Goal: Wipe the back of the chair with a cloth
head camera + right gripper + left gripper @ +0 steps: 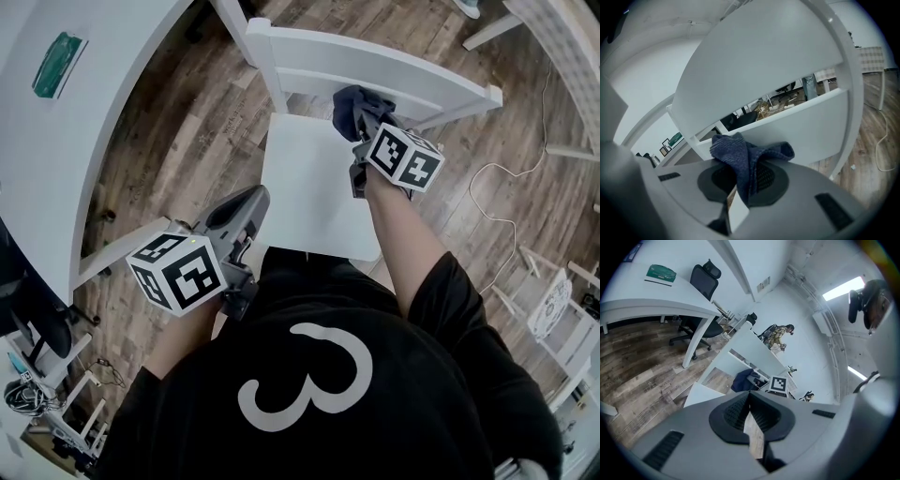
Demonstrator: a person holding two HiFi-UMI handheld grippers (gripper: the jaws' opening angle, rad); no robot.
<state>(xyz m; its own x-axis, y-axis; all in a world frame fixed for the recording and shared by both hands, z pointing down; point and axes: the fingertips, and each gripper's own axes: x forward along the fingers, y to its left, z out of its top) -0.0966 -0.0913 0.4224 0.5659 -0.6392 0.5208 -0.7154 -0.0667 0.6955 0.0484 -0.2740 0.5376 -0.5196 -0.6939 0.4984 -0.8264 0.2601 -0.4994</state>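
Worn wood-plank floor (178, 112) underfoot; a smooth white desk (66, 159) curves along the left; a white slatted chair (394, 75) stands ahead; the right gripper (364, 127) reaches forward over the flat seat, jaws pinching a ribbed dark-blue cloth (747, 157) just beside the backrest's lower slat; the left gripper (251, 202) hangs low at the seat's near corner, jaws pressed together.

There's one big white numeral "3" (305, 375), right on the back of the person's black shirt (422, 375). The left cube (178, 272) and the right cube (405, 157) show only black-and-white square code patterns, not words. Over on the green book (59, 52), any print on the cover is too small to read.
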